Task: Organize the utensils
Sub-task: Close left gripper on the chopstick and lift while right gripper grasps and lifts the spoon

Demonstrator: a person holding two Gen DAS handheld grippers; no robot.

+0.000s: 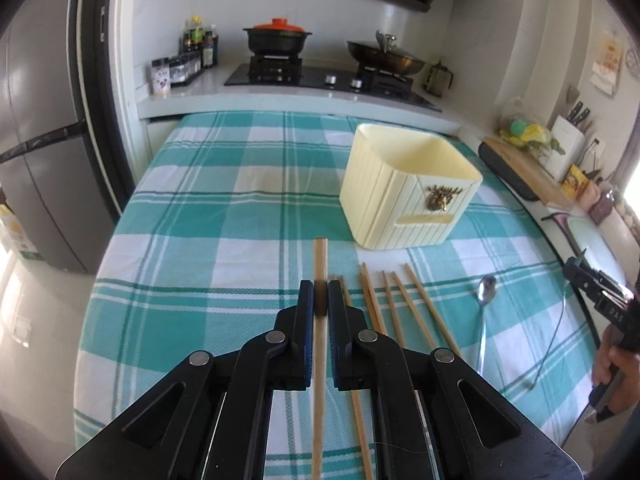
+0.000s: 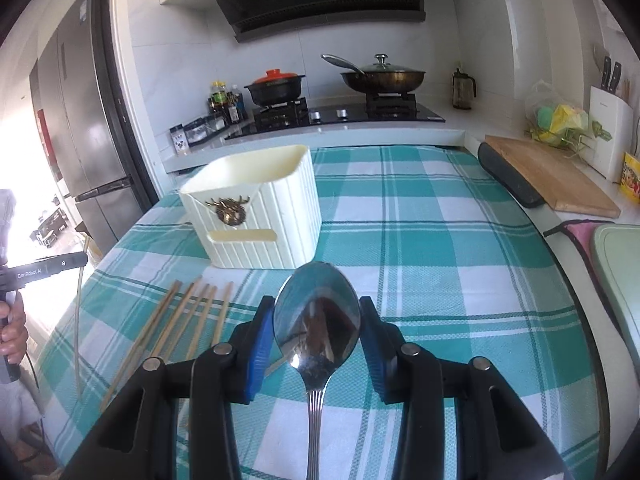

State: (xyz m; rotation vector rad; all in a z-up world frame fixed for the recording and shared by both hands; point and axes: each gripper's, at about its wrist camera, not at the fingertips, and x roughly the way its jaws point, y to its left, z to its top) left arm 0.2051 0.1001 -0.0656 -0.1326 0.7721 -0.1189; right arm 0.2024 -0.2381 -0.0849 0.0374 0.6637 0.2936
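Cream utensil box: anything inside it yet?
The cream utensil box shows only bare inner walls from the left wrist view; no utensil pokes above its rim. Its floor is hidden behind the near wall, so the bottom can't be confirmed. Loose chopsticks lie on the checked cloth.

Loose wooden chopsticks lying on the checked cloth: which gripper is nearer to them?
Left. The left gripper is just left of the loose wooden chopsticks; the right gripper is farther off on their right.
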